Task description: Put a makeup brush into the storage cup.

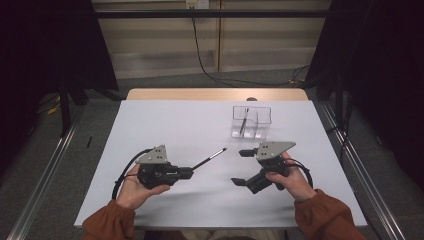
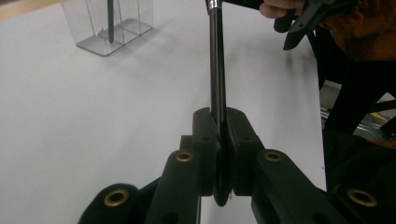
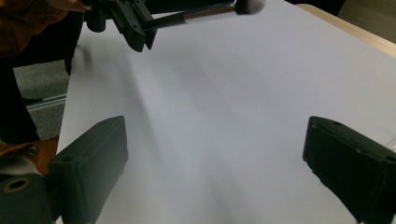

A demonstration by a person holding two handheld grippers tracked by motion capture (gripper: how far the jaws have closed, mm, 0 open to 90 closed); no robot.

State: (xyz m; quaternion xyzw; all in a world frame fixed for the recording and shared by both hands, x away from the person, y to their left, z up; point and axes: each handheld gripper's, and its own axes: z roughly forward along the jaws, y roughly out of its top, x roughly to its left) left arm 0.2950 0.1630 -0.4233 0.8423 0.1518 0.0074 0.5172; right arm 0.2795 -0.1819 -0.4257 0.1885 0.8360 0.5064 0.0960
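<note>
Left gripper [image 1: 187, 172], lower left of the high view: fingers [image 2: 205, 140] pinch a brush [image 1: 210, 159] that angles up toward frame centre, clear of the table [image 1: 165, 125]. Right gripper [image 1: 242, 167], lower right: fingers [image 3: 88, 168] spread, nothing between. Farther back, upper right of centre, a clear holder [image 1: 251, 121] contains another brush.

Table [image 1: 165, 125]: clear holder [image 1: 251, 121] at 1 o'clock, one brush [image 1: 243, 123] inside; second brush [image 1: 210, 159] at centre, holder behind it.

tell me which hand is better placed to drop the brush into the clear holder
Left, probably: the left gripper is already shut on the brush, which points toward the clear holder. The right gripper is open and empty.
</note>
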